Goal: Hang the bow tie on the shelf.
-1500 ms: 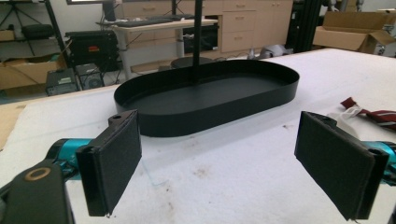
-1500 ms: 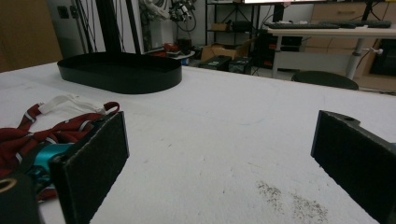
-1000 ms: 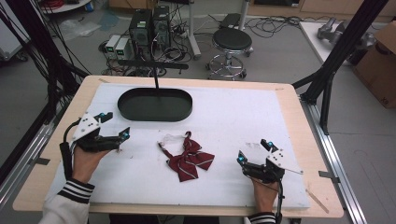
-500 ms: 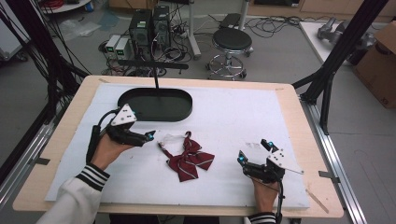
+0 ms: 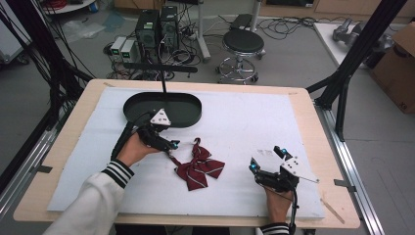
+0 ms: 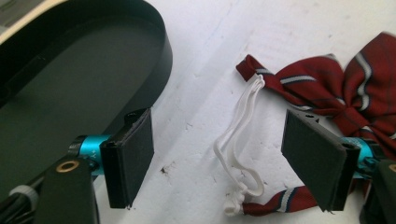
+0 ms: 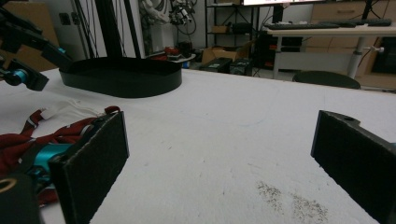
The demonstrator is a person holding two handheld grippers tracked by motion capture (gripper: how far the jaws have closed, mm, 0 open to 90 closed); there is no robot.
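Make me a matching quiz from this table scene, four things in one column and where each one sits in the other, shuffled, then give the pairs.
Things
1. left gripper
2. right gripper
3. black oval tray
4. red striped bow tie

Places
A. at the far side of the white mat, behind the left gripper
B. near the mat's right front corner, jaws open over bare mat
C. in the middle of the mat, between the two grippers
D. just in front of the tray, jaws open around the white elastic strap

Pairs: 1-D, 2-B, 3-A, 4-C
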